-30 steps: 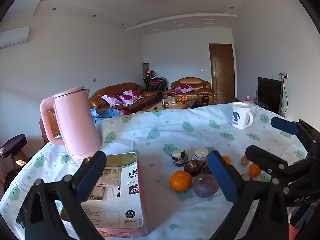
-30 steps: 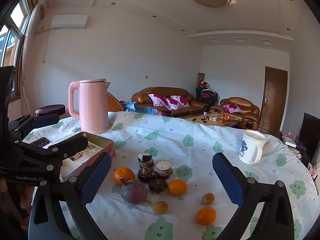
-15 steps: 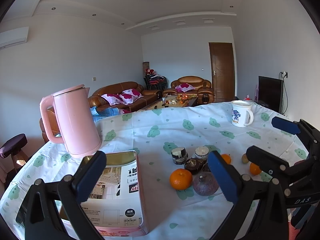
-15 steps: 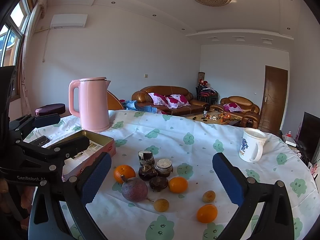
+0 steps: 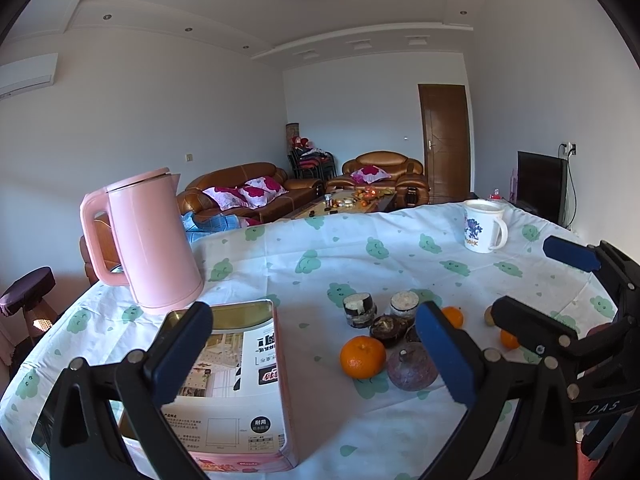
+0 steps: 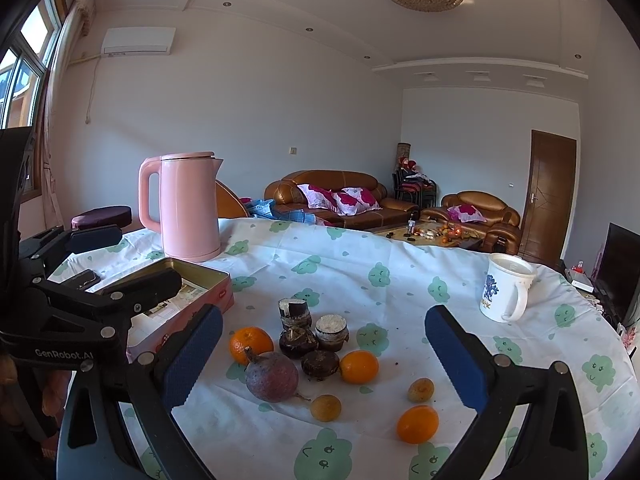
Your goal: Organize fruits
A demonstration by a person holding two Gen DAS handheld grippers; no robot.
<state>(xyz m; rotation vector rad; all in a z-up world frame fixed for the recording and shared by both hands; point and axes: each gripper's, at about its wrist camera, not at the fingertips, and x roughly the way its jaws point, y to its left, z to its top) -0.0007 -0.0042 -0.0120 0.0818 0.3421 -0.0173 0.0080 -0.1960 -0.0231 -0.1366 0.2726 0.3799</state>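
Note:
Fruits lie in a loose cluster on the table: three oranges, a purple round fruit, two small yellow-brown fruits and several dark cut pieces. A pink tin box with a printed sheet inside sits to their left. My left gripper is open above the box's right edge, nothing between its fingers. My right gripper is open over the fruit cluster, holding nothing. In the left wrist view an orange and the purple fruit lie near the right finger.
A pink kettle stands behind the tin box. A white mug is at the far right of the cloth-covered table. A dark phone lies left of the box. Sofas and a door fill the room behind.
Both views have shifted slightly, with the table contents a little lower in the left view. Both grippers stay open. No fruit has moved.

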